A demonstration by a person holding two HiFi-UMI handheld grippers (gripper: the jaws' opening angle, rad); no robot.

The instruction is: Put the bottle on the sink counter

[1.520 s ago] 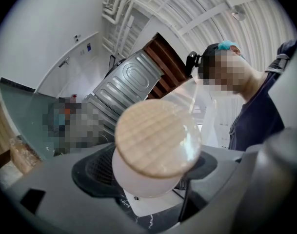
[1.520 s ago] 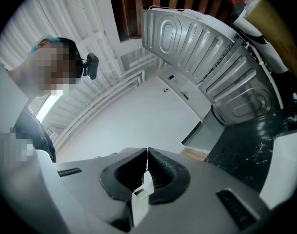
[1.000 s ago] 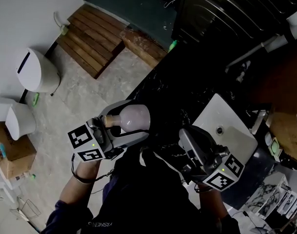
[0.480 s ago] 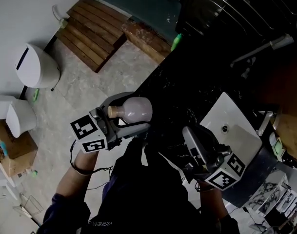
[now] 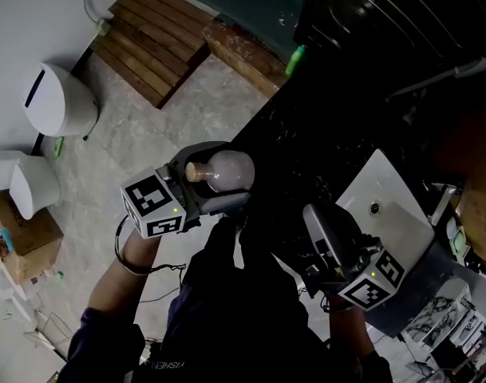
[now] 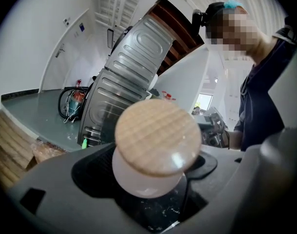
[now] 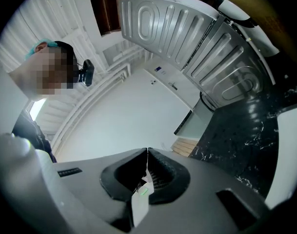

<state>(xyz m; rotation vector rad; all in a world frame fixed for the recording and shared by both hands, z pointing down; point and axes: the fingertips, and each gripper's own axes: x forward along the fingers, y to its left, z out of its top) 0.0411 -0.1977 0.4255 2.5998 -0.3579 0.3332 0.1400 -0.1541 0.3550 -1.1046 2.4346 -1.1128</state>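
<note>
My left tool [image 5: 204, 191] grips the round frosted-glass bottle with a wooden stopper [image 5: 224, 171] on its side, just short of the black speckled stone worktop [image 5: 322, 126] at two o'clock (my likely set-down spot), while my right tool [image 5: 321, 228] hangs pinched together, empty.

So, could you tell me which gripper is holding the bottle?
The left gripper: its jaws clamp the bottle, while the right gripper is shut with no bottle.

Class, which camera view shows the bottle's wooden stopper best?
The left gripper view: the stopper of the bottle fills the middle, its grain plain. The head view shows it small, side-on; the right gripper view shows none of it.
</note>
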